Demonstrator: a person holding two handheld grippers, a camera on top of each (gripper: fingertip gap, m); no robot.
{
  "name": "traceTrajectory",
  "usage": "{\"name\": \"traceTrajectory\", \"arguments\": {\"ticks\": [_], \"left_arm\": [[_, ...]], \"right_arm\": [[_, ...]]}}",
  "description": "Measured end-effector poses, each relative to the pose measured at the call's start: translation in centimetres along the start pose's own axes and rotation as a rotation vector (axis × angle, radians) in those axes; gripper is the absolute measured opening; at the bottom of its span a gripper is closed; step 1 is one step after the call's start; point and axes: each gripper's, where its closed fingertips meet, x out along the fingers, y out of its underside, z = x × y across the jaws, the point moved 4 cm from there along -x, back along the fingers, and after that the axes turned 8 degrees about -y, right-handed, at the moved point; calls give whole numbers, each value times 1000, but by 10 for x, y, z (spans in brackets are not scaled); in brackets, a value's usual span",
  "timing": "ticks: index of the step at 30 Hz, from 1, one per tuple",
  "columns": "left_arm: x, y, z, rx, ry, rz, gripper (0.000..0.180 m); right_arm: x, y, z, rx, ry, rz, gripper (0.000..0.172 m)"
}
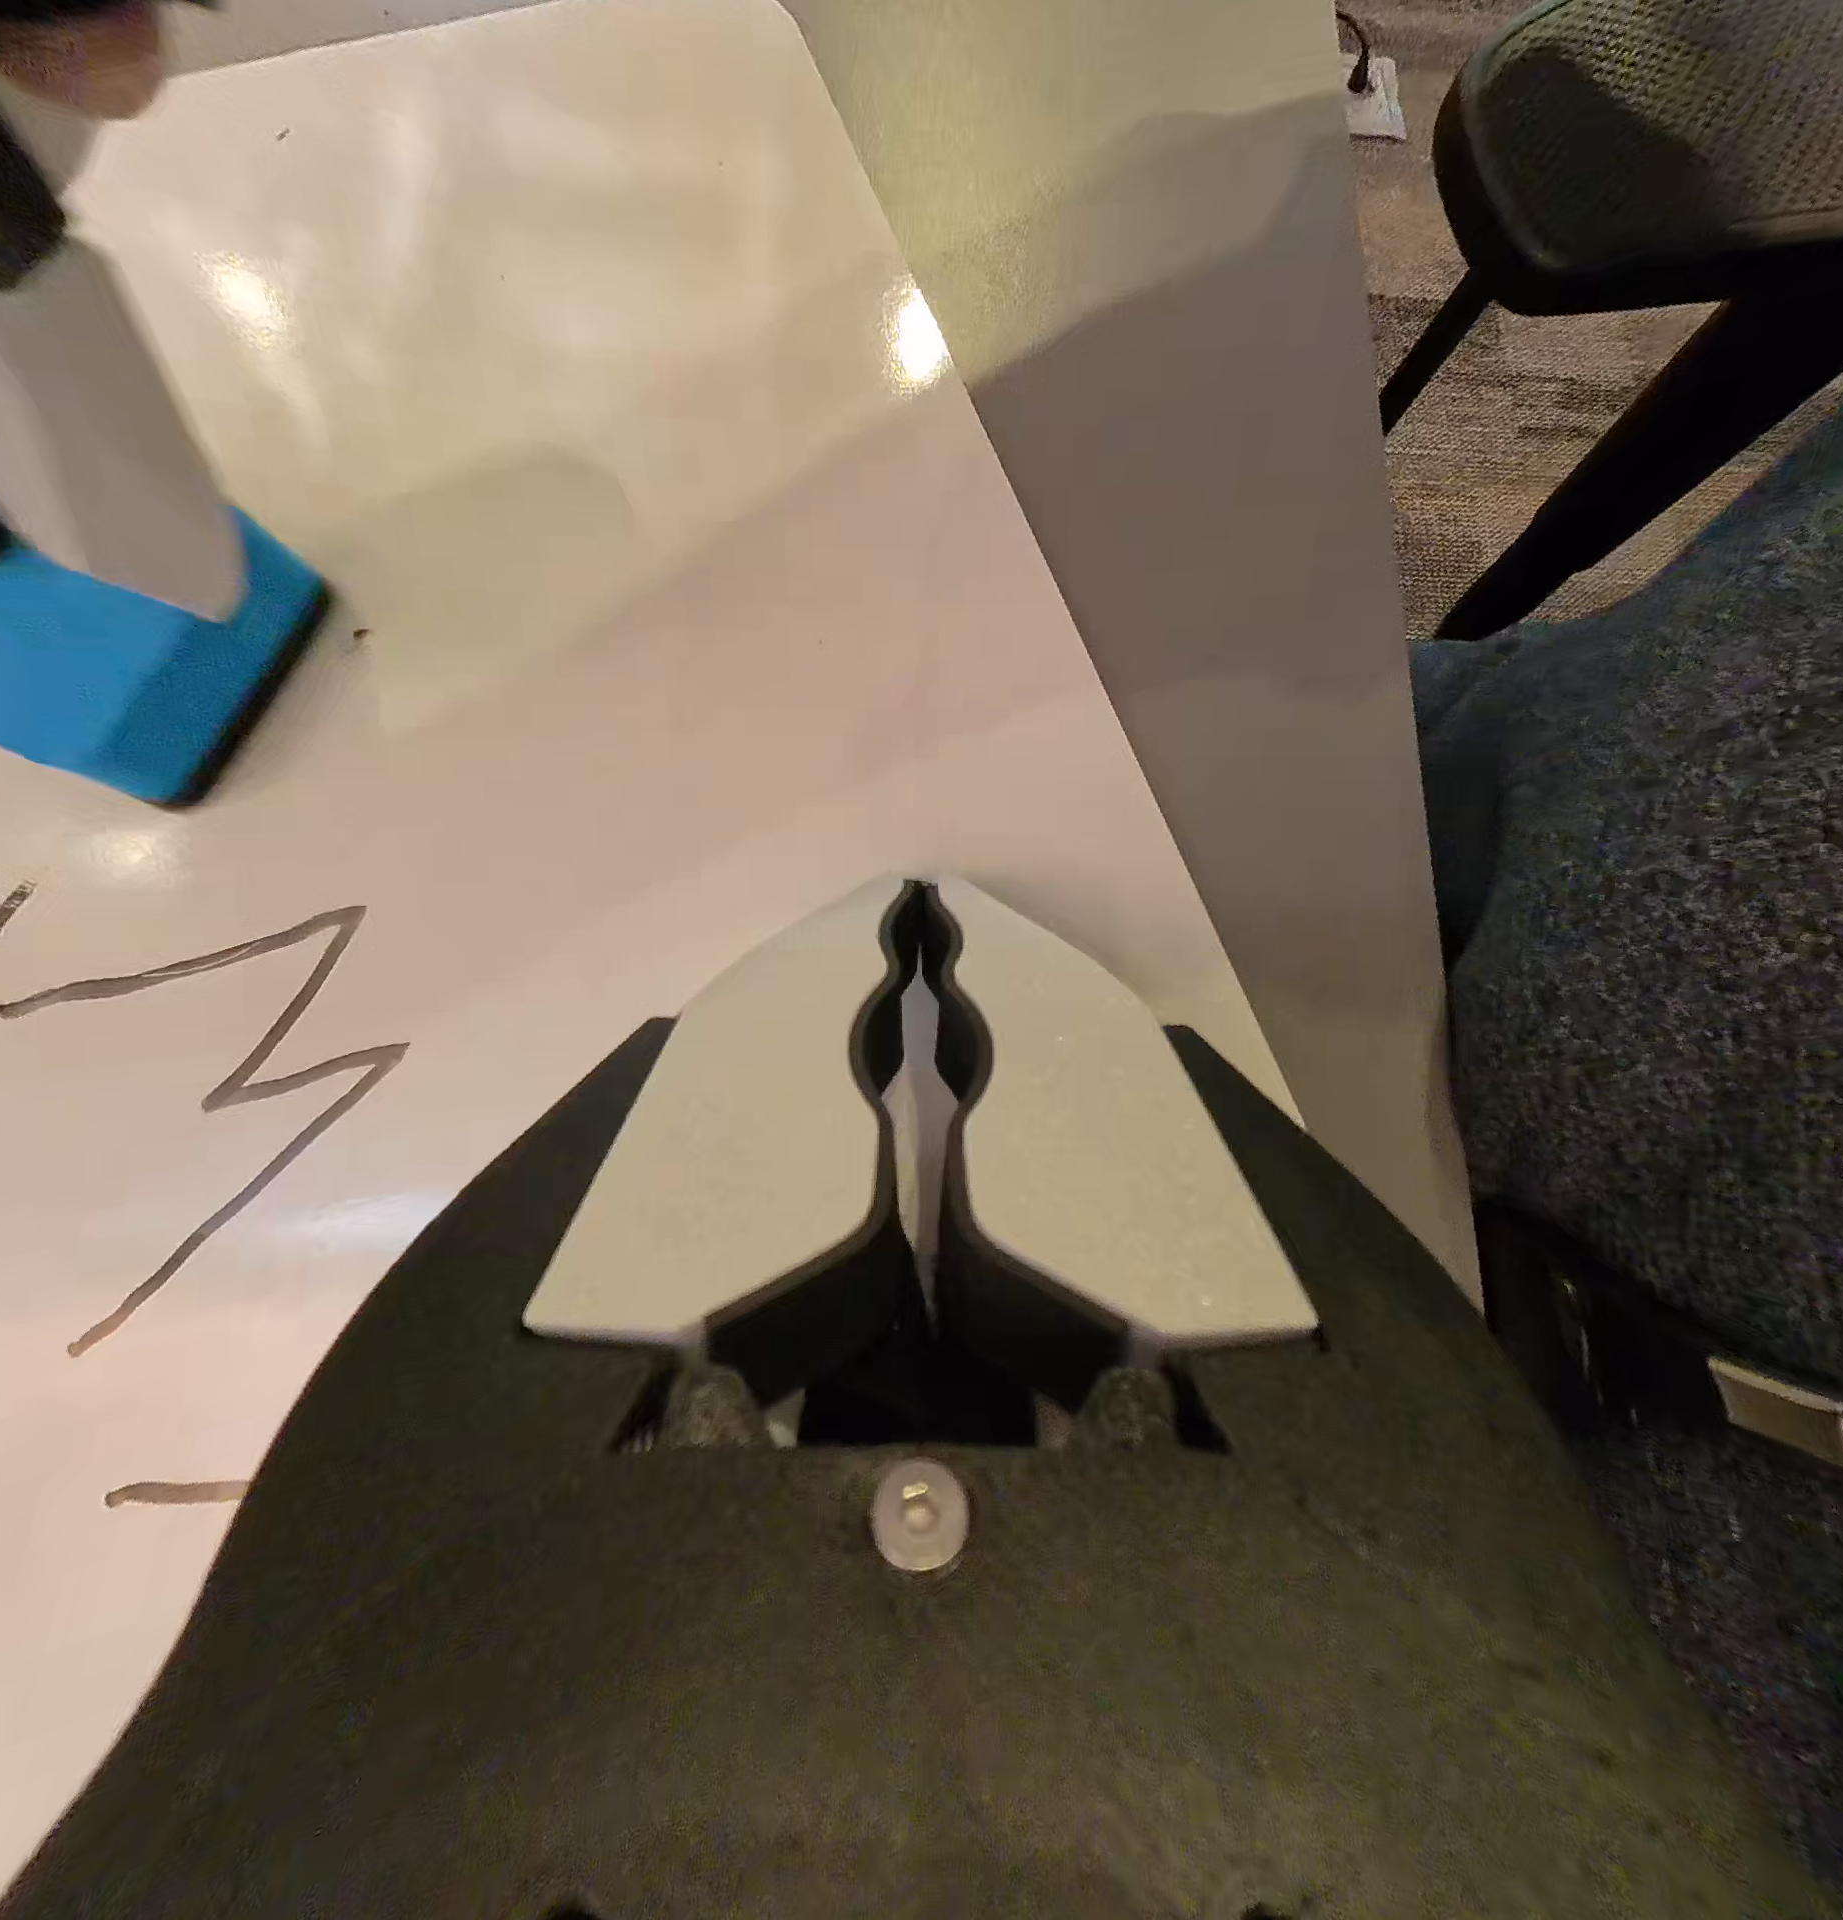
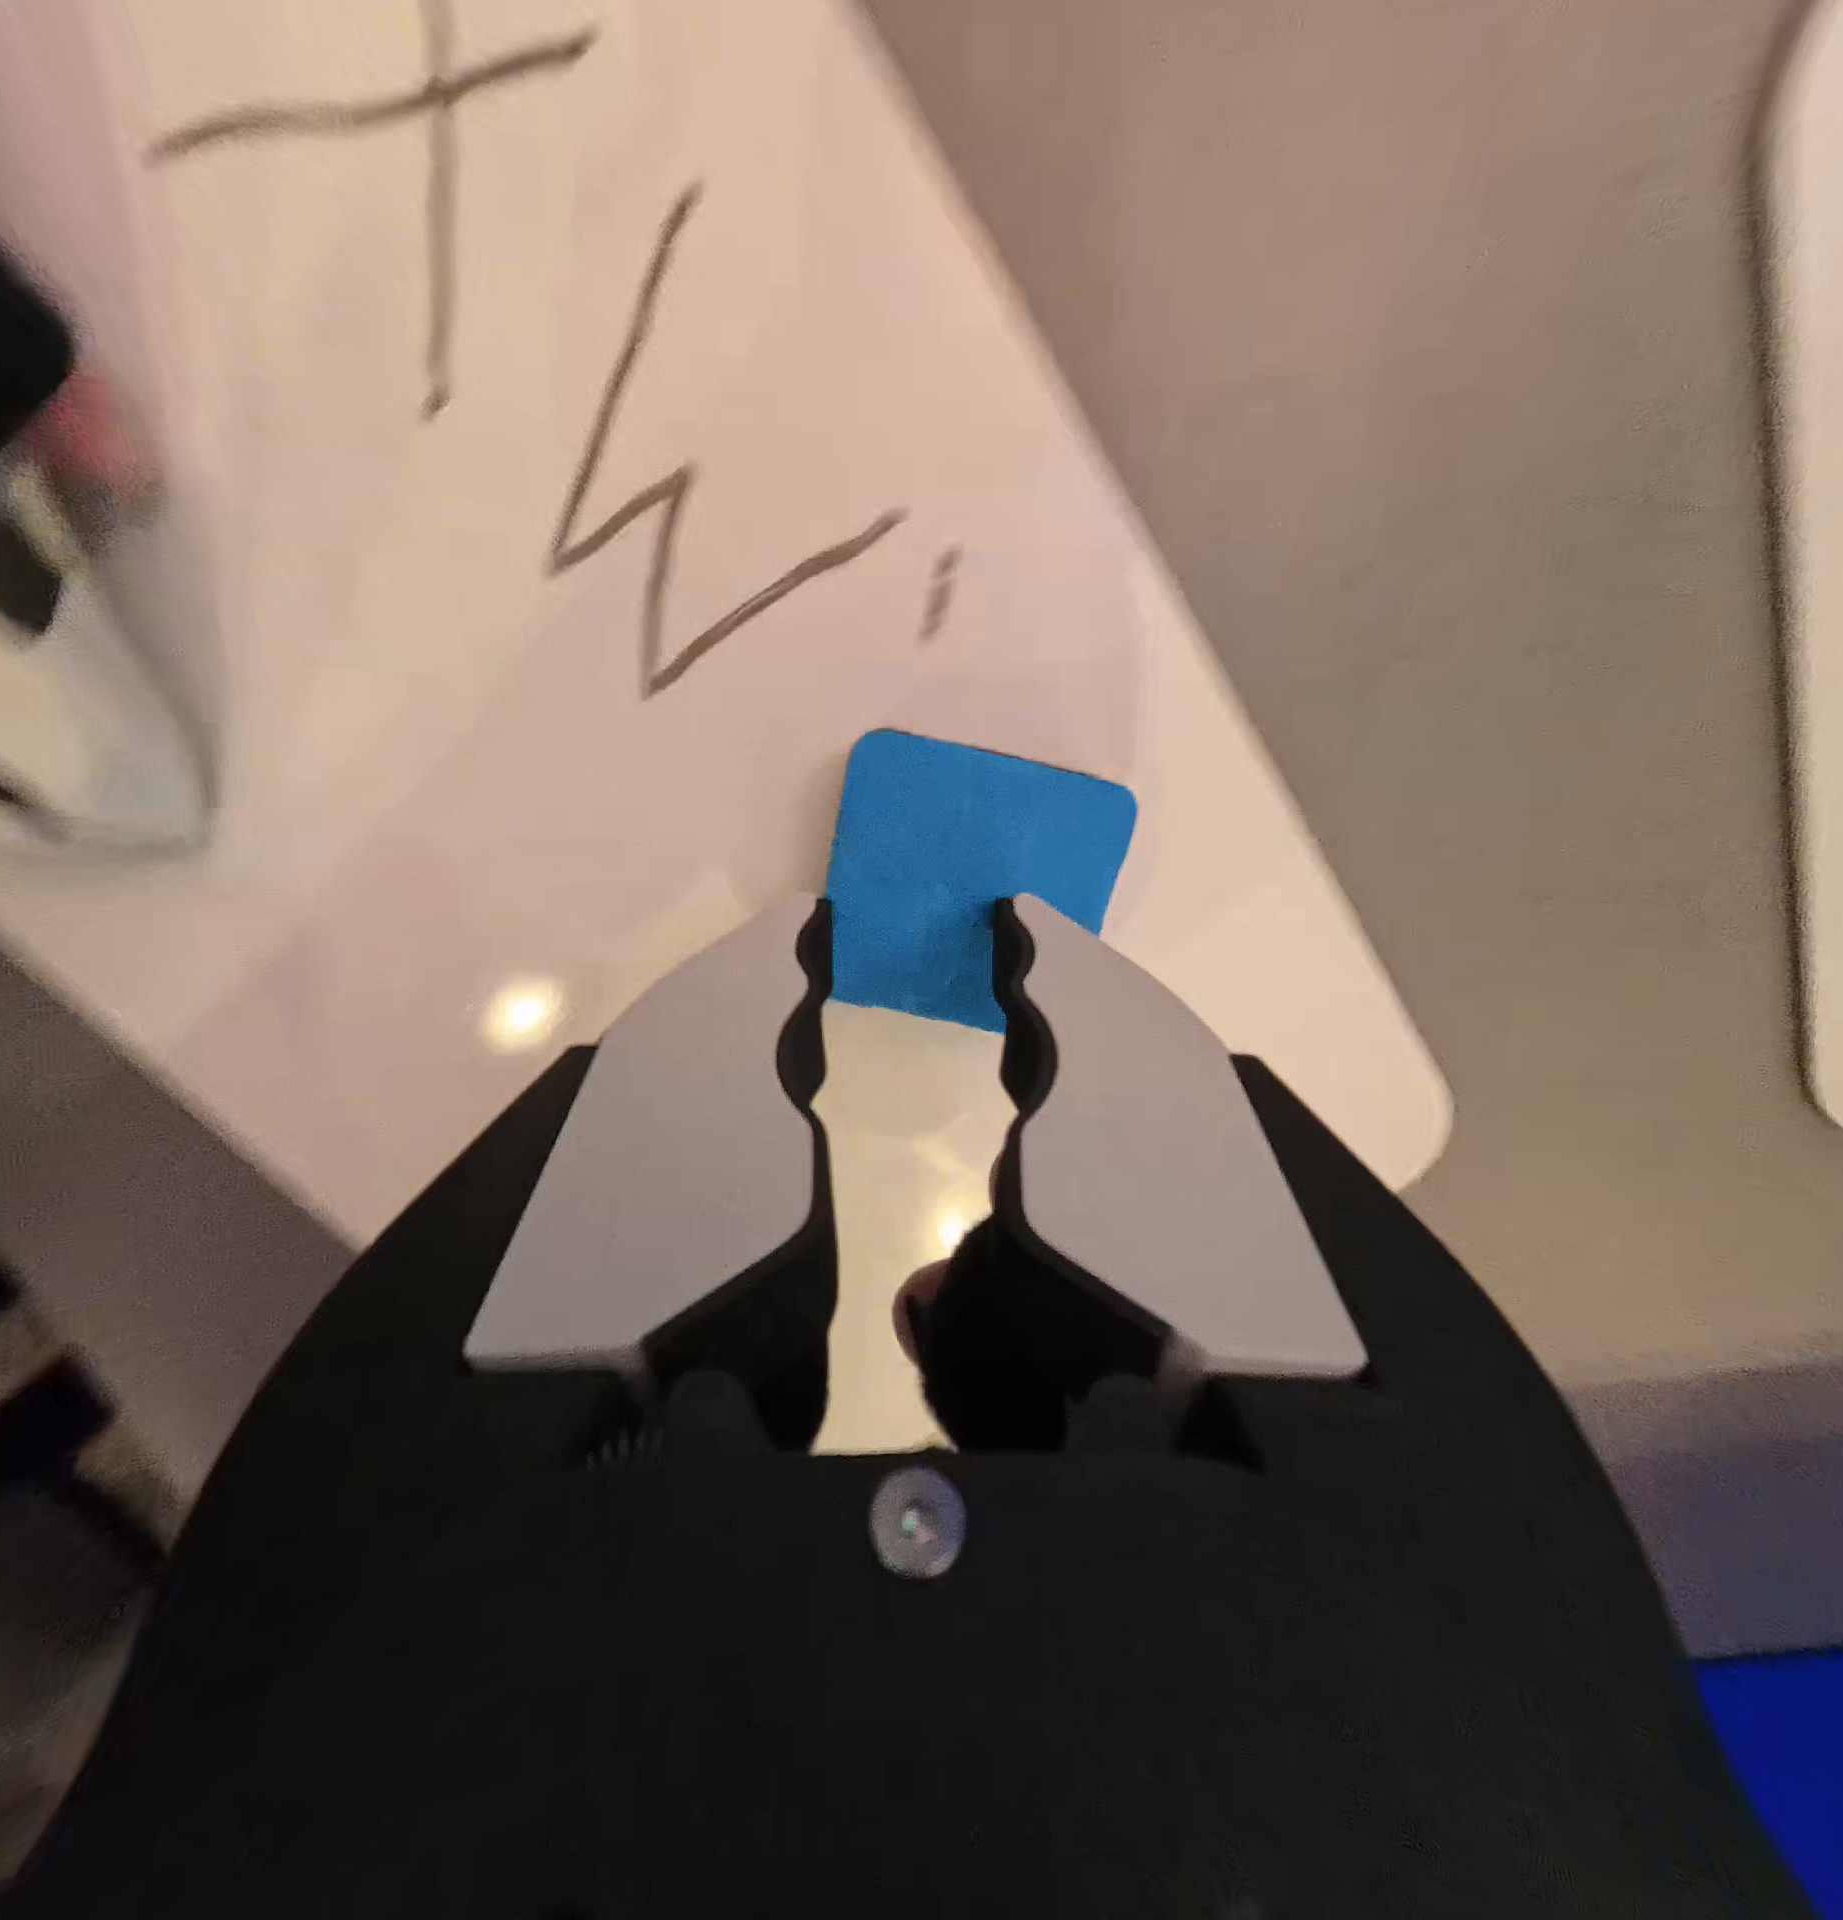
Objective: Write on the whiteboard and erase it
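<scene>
The whiteboard (image 1: 584, 416) lies flat on a grey table and carries dark marker strokes (image 1: 273, 1039). My left gripper (image 1: 915, 894) is shut with nothing between its pads, and its tips rest on the board near its right edge. My right gripper (image 2: 909, 914) is shut on a blue foam eraser (image 2: 979, 842), with both pads dug into its sides. The eraser lies flat on the board (image 2: 325, 727), just below the zigzag strokes (image 2: 668, 520). The left wrist view shows the eraser (image 1: 117, 675) at the far left, under a pale finger (image 1: 96, 436) of the right gripper.
The grey table top (image 1: 1156, 416) runs beside the board. A dark office chair (image 1: 1675, 187) and a dark fabric seat (image 1: 1675, 935) are to the right, past the table edge. Another white rounded panel (image 2: 1831, 520) lies on the table at the right. My right fingertips sit around 15 cm from my left ones.
</scene>
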Motion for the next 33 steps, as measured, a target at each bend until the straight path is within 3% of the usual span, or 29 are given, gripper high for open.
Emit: {"name": "traceTrajectory", "arguments": {"ticks": [2,4,6,8,11,13,15,16,18,22,26,27,29,31,33], "left_arm": [[0,0,0,-7,6,1,2],[0,0,0,-7,8,1,2],[0,0,0,3,-2,0,2],[0,0,0,4,-5,0,2],[0,0,0,-5,5,1,2],[0,0,0,7,-5,0,2],[-1,0,0,11,-12,-1,2],[0,0,0,9,-11,0,2],[0,0,0,6,-7,1,2],[0,-1,-2,46,-46,-2,1],[1,-2,-4,99,-82,-4,2],[1,-2,-4,104,-89,-5,2],[1,-2,-4,105,-94,-3,2],[1,-2,-4,103,-93,-1,2],[2,-3,-5,118,-104,-3,2]], "right_arm": [[6,-16,19,-112,-23,14,31],[14,-45,10,-108,63,-26,31],[8,-33,-11,-35,78,-3,31],[4,-15,-2,-31,-13,18,31],[16,-50,13,-124,37,-31,31],[9,-34,-5,-37,70,-13,31],[-2,7,7,8,-33,43,31],[-1,13,23,-32,-69,50,31],[7,-8,39,-120,-27,-1,31],[-1,14,23,7,-54,-28,30],[20,-50,50,-148,-70,-88,30],[20,-48,55,-208,-96,-62,30],[13,-31,37,-149,-93,-28,30],[15,-45,20,-78,-26,-72,30],[25,-64,51,-216,-93,-102,31]]}}
